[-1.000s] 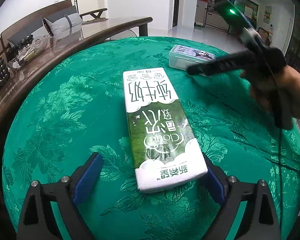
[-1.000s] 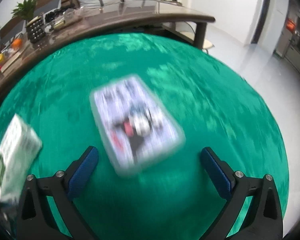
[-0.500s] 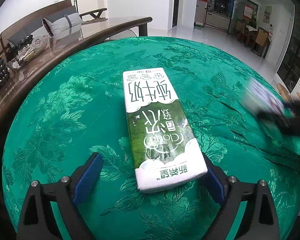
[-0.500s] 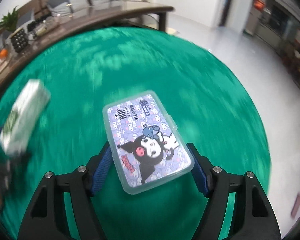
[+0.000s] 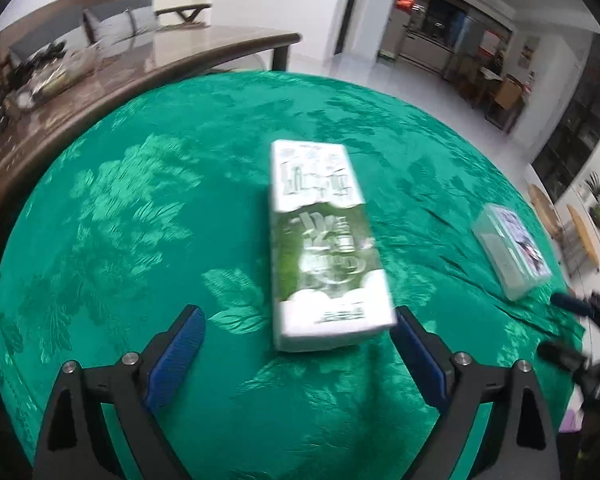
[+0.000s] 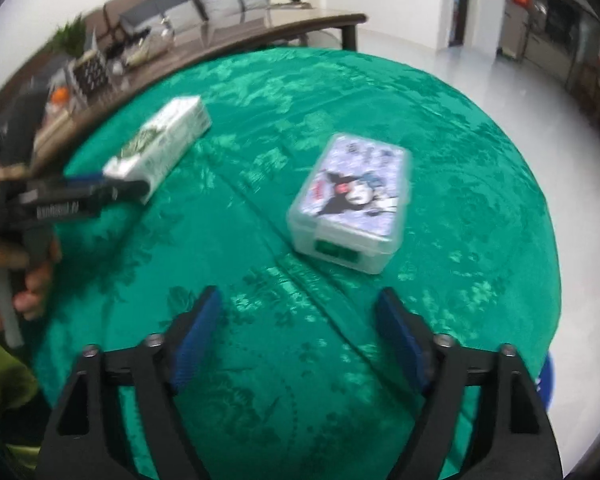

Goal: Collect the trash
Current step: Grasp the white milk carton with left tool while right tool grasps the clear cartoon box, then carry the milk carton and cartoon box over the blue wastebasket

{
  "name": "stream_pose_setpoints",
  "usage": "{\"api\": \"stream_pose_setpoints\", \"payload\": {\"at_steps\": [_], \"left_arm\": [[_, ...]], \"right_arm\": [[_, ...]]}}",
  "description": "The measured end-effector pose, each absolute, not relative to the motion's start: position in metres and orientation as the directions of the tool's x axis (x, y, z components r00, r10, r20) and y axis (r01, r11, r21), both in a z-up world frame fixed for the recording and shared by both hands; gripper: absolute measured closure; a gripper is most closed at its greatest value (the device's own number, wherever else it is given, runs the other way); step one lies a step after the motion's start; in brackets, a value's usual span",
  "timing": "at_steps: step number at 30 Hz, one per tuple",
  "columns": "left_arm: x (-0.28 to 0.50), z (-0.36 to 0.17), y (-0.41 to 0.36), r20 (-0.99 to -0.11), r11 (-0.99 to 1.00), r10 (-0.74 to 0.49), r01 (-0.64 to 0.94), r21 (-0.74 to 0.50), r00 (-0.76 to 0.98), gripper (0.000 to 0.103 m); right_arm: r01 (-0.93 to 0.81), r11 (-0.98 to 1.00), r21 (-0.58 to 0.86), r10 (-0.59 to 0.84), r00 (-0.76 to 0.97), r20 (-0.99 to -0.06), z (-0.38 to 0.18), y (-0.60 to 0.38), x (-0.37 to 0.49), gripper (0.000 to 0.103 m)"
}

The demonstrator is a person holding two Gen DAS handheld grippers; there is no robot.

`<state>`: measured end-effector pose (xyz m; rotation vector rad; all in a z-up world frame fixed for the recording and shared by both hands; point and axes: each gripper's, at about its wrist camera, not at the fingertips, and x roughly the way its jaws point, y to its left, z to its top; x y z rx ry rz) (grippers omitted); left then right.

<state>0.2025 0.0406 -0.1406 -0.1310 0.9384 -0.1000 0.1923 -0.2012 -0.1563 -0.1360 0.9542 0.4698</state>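
A green-and-white milk carton (image 5: 324, 240) lies flat on the round table's green cloth (image 5: 140, 240). Its near end sits between the fingers of my left gripper (image 5: 298, 320), which is open, with the right pad close to the carton and the left pad well clear. A clear plastic box with a cartoon lid (image 6: 352, 204) rests on the cloth ahead of my right gripper (image 6: 300, 308). That gripper's jaws are opening and nothing is between them. The right wrist view also shows the carton (image 6: 160, 144) and the left gripper (image 6: 120, 184) in a hand. The box (image 5: 508, 252) appears at the right of the left wrist view.
A long brown table (image 5: 100, 80) with clutter runs behind the round table, with a sofa beyond it. The cloth's right edge drops off close to the box (image 6: 540, 280), over pale floor. Creases run across the cloth between carton and box.
My right gripper took hold of the plastic box, carried it across to the table's right side, and let it go. The box now rests ahead of the open fingers. The left gripper has hardly moved.
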Motion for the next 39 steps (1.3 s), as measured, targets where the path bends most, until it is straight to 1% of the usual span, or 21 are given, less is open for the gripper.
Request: {"api": "stream_pose_setpoints", "payload": {"at_steps": [4,8,11,13,16,17,18,19,20,23,28,35,39], "left_arm": [[0.205,-0.130,0.024,-0.779,0.991,-0.134,0.100,-0.091,0.613,0.007],[0.220,-0.123,0.010,-0.771,0.992,-0.092,0.123,-0.018,0.630,0.007],[0.232,-0.119,0.006,-0.760,0.991,-0.043,0.127,0.051,0.648,0.007],[0.241,-0.122,0.010,-0.773,0.990,-0.040,0.131,0.056,0.634,0.008],[0.249,-0.128,0.019,-0.796,0.991,-0.053,0.127,0.030,0.602,0.009],[0.250,-0.130,0.023,-0.802,0.992,-0.057,0.124,0.021,0.595,0.012],[0.253,-0.131,0.026,-0.807,0.993,-0.059,0.119,0.014,0.587,0.027],[0.253,-0.131,0.028,-0.812,0.993,-0.065,0.118,0.005,0.580,0.045],[0.255,-0.133,0.031,-0.819,0.993,-0.076,0.117,-0.010,0.569,0.054],[0.251,-0.130,0.036,-0.812,0.994,-0.090,0.106,-0.035,0.576,0.054],[0.233,-0.118,0.029,-0.781,0.983,-0.162,0.167,-0.075,0.603,0.055],[0.204,-0.115,-0.004,-0.767,0.963,-0.241,0.247,-0.111,0.594,0.055],[0.188,-0.106,-0.024,-0.750,0.962,-0.245,0.253,-0.107,0.615,0.055]], "right_arm": [[-0.374,0.923,0.090,0.294,0.534,-0.793,-0.147,-0.219,0.204,0.010],[-0.319,0.934,0.158,0.313,0.522,-0.793,-0.146,-0.222,0.227,0.005],[-0.324,0.932,0.164,0.314,0.496,-0.810,-0.148,-0.206,0.244,0.005],[-0.325,0.934,0.149,0.300,0.487,-0.820,-0.149,-0.196,0.257,0.005],[-0.298,0.948,0.108,0.249,0.487,-0.837,-0.154,-0.187,0.270,0.006],[-0.293,0.950,0.107,0.244,0.482,-0.841,-0.155,-0.187,0.272,0.013],[-0.288,0.952,0.108,0.241,0.477,-0.845,-0.156,-0.187,0.275,0.021],[-0.287,0.952,0.107,0.238,0.474,-0.848,-0.156,-0.186,0.276,0.035],[-0.286,0.953,0.102,0.233,0.474,-0.849,-0.156,-0.187,0.276,0.035],[-0.290,0.953,0.091,0.229,0.488,-0.842,-0.153,-0.186,0.272,0.036],[-0.338,0.936,0.101,0.271,0.505,-0.820,-0.140,-0.186,0.256,0.036],[-0.364,0.923,0.124,0.312,0.522,-0.794,-0.129,-0.197,0.238,0.036],[-0.355,0.925,0.135,0.318,0.529,-0.787,-0.128,-0.209,0.230,0.036]]}}
